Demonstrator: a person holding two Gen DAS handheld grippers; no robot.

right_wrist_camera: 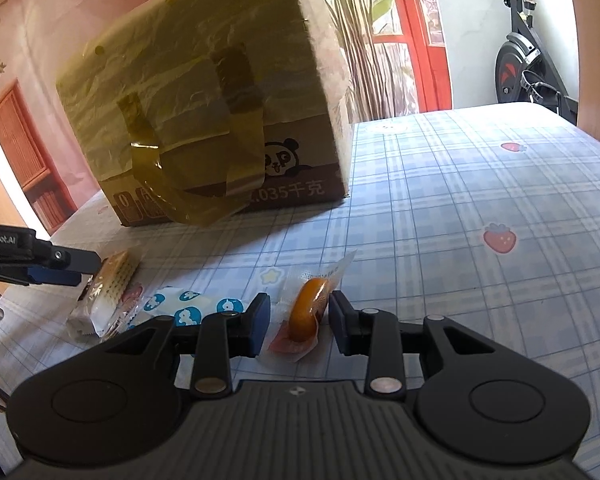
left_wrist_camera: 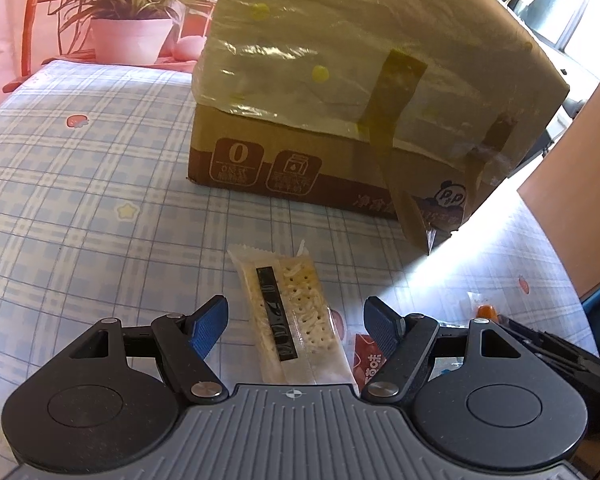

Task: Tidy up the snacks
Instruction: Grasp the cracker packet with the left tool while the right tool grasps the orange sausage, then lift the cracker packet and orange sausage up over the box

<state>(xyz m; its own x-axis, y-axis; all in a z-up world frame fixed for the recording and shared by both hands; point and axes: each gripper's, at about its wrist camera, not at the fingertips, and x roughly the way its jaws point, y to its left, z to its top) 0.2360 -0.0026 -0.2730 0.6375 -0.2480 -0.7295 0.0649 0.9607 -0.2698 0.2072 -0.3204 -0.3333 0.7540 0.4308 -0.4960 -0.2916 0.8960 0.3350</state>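
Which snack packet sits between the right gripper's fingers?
The clear packet with the orange round snack, between the open right gripper. The cracker packet and blue-printed packet lie off to its left.

The cardboard box (right_wrist_camera: 228,152) before me bore, on its brown band, a large "0" in a framed icon (left_wrist_camera: 239,155), a panda drawn with the letters "P" (right_wrist_camera: 281,159), and below the panda "035千克" (right_wrist_camera: 296,191). Left of the box, my left gripper (right_wrist_camera: 40,258) read "enRobot.AI".

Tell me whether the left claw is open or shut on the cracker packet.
Open. The left claw has its blue pads spread to either side of the cracker packet, with visible gaps on both sides; the packet lies flat on the checked tablecloth.
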